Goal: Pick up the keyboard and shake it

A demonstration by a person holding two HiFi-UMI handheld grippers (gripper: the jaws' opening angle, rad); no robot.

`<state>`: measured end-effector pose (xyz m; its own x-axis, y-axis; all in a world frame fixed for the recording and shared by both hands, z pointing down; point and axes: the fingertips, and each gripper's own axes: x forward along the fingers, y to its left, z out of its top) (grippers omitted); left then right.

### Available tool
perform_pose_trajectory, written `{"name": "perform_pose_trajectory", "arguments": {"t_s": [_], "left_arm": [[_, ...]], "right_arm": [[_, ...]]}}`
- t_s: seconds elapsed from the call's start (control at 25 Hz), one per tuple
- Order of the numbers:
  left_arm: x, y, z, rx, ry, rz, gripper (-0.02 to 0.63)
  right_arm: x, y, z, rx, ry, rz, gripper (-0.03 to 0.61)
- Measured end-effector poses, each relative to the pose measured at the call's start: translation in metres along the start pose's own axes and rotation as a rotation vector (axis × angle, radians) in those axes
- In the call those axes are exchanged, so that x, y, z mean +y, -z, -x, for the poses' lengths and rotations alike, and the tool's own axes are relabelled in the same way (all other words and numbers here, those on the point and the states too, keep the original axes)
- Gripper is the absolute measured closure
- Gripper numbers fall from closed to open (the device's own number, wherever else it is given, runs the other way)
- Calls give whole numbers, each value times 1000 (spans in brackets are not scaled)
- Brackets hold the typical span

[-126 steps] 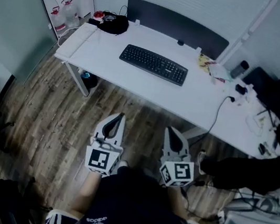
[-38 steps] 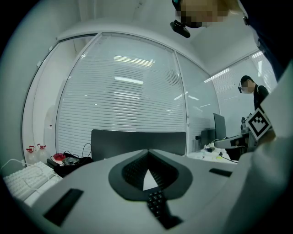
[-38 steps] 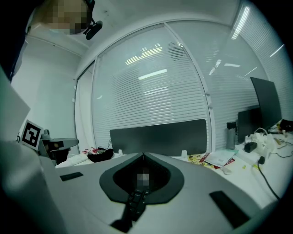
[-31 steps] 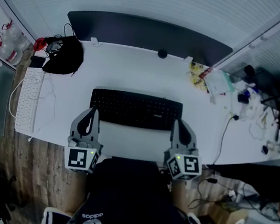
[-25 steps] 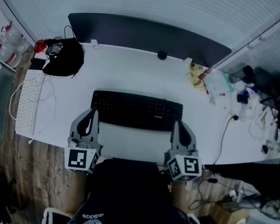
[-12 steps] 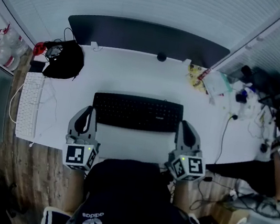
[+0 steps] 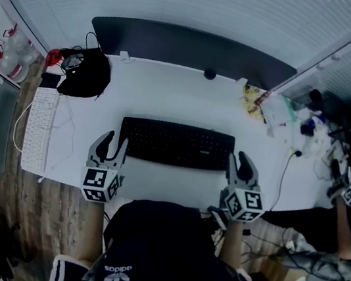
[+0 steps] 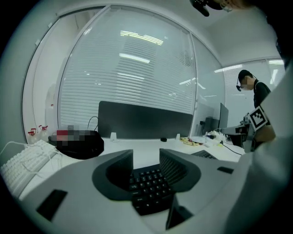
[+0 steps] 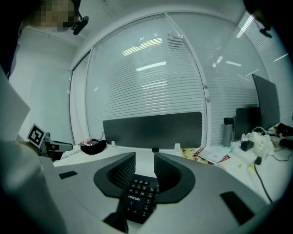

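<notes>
1. Head view: a black flat computer keyboard [image 7: 176, 144] lies on the white surface [image 7: 169, 95]. The left tool [image 7: 113, 139] is at the keyboard's left end and the right tool [image 7: 239, 160] at its right end. A black bag [image 7: 85, 75] sits beyond the keyboard's far left corner, and a white keyboard [image 7: 39, 127] lies further left.
2. Left gripper view: the left tool [image 8: 146, 159] is released, its jaws just opened. The keyboard's end keys [image 8: 149, 187] show in the gap, and neither pad presses them.
3. Right gripper view: the right tool [image 9: 144, 167] is also released, its jaws just opened. The keyboard's other end [image 9: 139, 196] shows between them, ungripped.
</notes>
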<state>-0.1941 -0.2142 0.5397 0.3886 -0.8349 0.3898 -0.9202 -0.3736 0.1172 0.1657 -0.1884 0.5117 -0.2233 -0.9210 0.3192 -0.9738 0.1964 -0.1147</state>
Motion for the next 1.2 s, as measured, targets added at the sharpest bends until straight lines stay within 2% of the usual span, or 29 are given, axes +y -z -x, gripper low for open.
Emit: {"name": "perform_pose_trajectory", "arguments": {"t_s": [0.4,0.76,1.2], "left_arm": [[20,54,-38,159,0,98,428],[39,94,-56,256,-24,198,426],[35,127,-66,362,4,318,414]], "right_arm": [[-33,32,-41,121,20,-9,438],[-56,65,-74,232,19,-35,415],[-72,108,-95,391,8,-69,385]]}}
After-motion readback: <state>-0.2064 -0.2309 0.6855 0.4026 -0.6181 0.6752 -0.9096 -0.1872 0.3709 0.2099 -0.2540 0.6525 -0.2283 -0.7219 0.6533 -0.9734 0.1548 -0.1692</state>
